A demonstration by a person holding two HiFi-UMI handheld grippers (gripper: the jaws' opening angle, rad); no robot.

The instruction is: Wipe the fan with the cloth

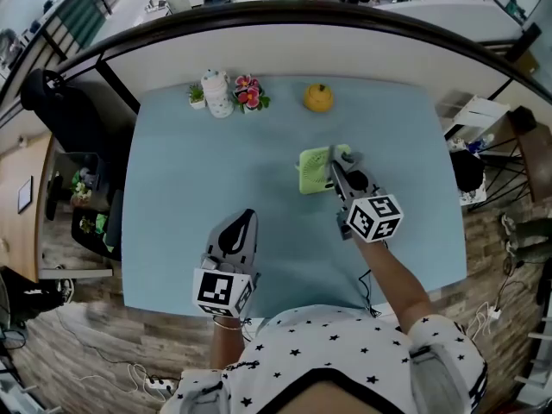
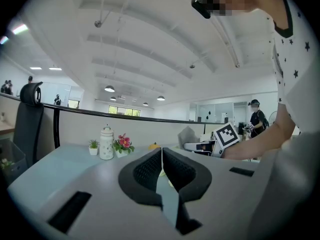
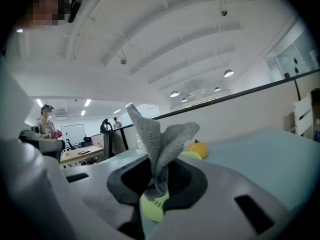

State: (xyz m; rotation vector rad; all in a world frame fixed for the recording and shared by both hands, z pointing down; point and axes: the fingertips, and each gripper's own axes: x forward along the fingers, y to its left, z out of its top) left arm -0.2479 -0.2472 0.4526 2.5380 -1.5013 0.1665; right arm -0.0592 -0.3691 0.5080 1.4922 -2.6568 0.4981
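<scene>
one grey cloth clamped in right gripper at one green fan on blue table; left gripper closed, empty

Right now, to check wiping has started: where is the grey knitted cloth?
The grey knitted cloth is pinched in the right claw, at the small green fan right of centre on the pale blue table in the head view.

Bright, even light falls from ceiling lamps. Shadows on the tabletop are soft. Every view bulges like a fisheye, with dark corners.
</scene>
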